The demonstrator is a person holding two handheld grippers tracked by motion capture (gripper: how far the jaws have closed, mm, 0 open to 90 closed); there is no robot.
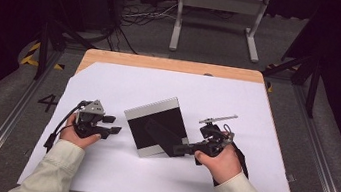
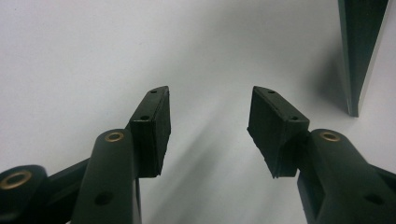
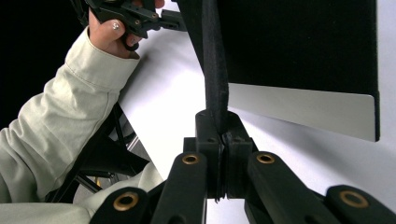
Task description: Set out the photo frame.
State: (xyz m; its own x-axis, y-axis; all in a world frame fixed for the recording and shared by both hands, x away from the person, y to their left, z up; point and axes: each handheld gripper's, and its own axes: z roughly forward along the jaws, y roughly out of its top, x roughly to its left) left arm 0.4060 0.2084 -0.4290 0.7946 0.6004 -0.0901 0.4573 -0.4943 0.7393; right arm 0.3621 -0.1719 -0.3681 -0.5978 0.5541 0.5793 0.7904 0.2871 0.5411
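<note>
Gripping black flap (image 3: 215, 65), right claw (image 3: 223, 140)

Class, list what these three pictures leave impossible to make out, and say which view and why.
- Black strap: right gripper view, its far end is cut off by the top edge.
- Silver-edged board: left gripper view, mostly beyond the frame edge.
- Small dark mark at the table's far edge: high view, too small.

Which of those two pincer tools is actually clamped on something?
The right gripper: its jaws pinch a black strap. The left gripper gapes open over white paper.
</note>
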